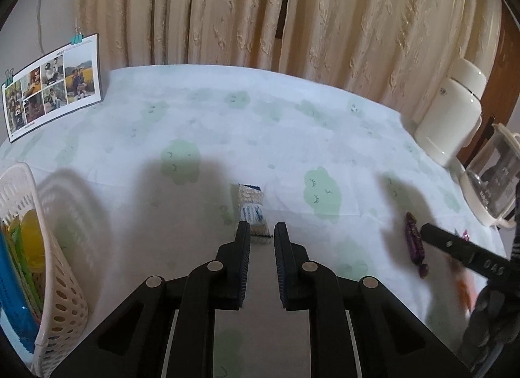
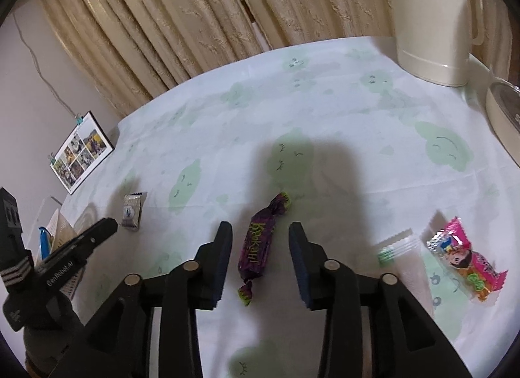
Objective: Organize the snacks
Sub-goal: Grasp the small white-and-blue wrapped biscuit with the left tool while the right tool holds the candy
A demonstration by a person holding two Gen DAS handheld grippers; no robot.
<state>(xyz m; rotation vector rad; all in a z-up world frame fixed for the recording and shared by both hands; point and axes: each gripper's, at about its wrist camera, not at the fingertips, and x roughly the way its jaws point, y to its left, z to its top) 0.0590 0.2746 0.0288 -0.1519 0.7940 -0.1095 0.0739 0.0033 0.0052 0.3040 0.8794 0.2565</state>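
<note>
A small white-and-blue snack bar (image 1: pixel 251 208) lies on the tablecloth, its near end just at the tips of my left gripper (image 1: pixel 262 231), which is open with a narrow gap. The same bar (image 2: pixel 132 210) shows in the right wrist view, beyond the left gripper (image 2: pixel 97 230). A purple twist-wrapped candy (image 2: pixel 256 241) lies lengthwise between the fingers of my right gripper (image 2: pixel 261 230), which is open wide and not touching it. In the left wrist view the candy (image 1: pixel 414 241) sits beside a finger of the right gripper (image 1: pixel 455 244). A white perforated basket (image 1: pixel 55 267) at the left holds several snacks.
A pink snack packet (image 2: pixel 468 261) and a clear packet with green print (image 2: pixel 396 248) lie right of the right gripper. A cream thermos jug (image 1: pixel 455 111) and a glass pot (image 1: pixel 494 179) stand at the table's right edge. A photo calendar (image 1: pixel 52 85) leans at the back left. Curtains hang behind.
</note>
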